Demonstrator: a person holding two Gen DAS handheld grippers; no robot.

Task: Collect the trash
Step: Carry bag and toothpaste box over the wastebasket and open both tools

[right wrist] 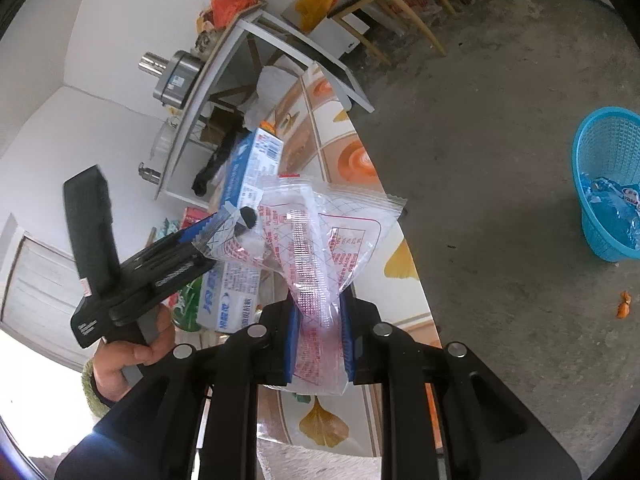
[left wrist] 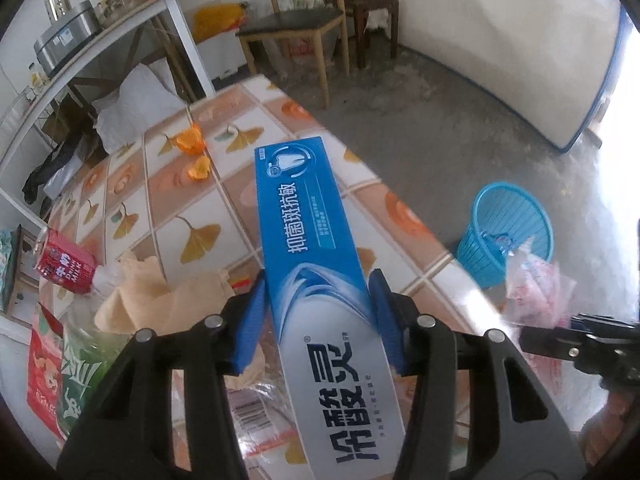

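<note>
My left gripper is shut on a long blue and silver toothpaste box and holds it above the tiled table. My right gripper is shut on a clear plastic wrapper with red print, held above the table edge. The wrapper also shows in the left wrist view. The left gripper with the box shows at the left of the right wrist view. A blue mesh waste basket stands on the floor to the right, with clear plastic in it; it also shows in the right wrist view.
On the table lie orange peels, a red milk carton, crumpled tan paper, green and red packets. A wooden chair and a white shelf stand beyond. An orange scrap lies on the concrete floor.
</note>
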